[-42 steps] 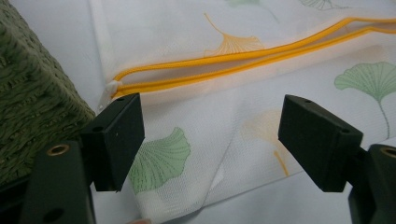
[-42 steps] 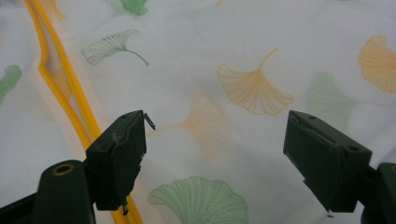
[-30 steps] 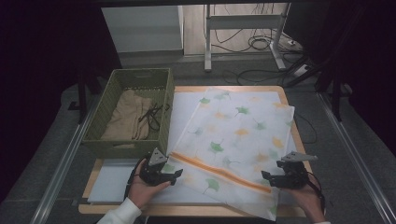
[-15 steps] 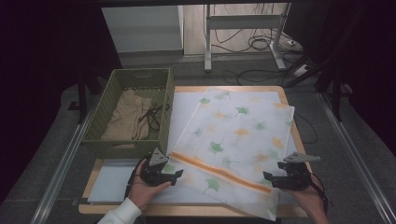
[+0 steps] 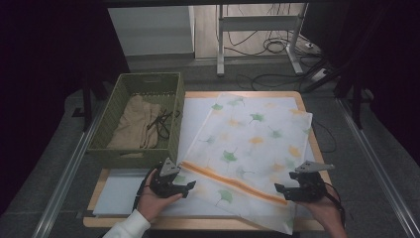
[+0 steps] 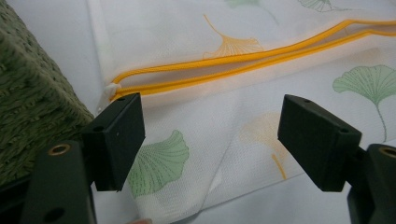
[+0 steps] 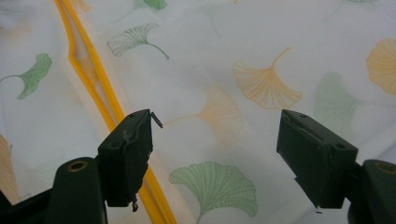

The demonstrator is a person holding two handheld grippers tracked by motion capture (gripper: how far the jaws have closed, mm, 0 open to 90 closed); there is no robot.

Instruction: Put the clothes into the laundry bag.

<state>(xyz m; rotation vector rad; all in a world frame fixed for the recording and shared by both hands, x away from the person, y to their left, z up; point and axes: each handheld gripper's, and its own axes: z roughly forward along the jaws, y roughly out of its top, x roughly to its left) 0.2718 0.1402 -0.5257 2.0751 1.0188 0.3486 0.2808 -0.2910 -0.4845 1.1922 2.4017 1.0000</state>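
A white mesh bag (image 5: 250,144) printed with green and orange ginkgo leaves lies flat on the table, its orange zipper (image 5: 233,182) running across the near end. My left gripper (image 5: 184,188) rests open at the bag's near left corner, where the zipper's white end (image 6: 110,89) shows just beyond its jaws. My right gripper (image 5: 281,191) hovers open over the bag's near right end, with the zipper (image 7: 100,88) passing under its left jaw. Nothing sits between either pair of jaws.
A green woven basket (image 5: 177,116) stands at the left, holding beige cloth (image 5: 134,124) and a dark cord. A pale mat (image 5: 119,191) covers the wooden table (image 5: 198,224) under the bag. Cables and table legs lie on the floor beyond.
The right gripper has shifted slightly along the bag's near right end. The left gripper and the bag stay as they were.
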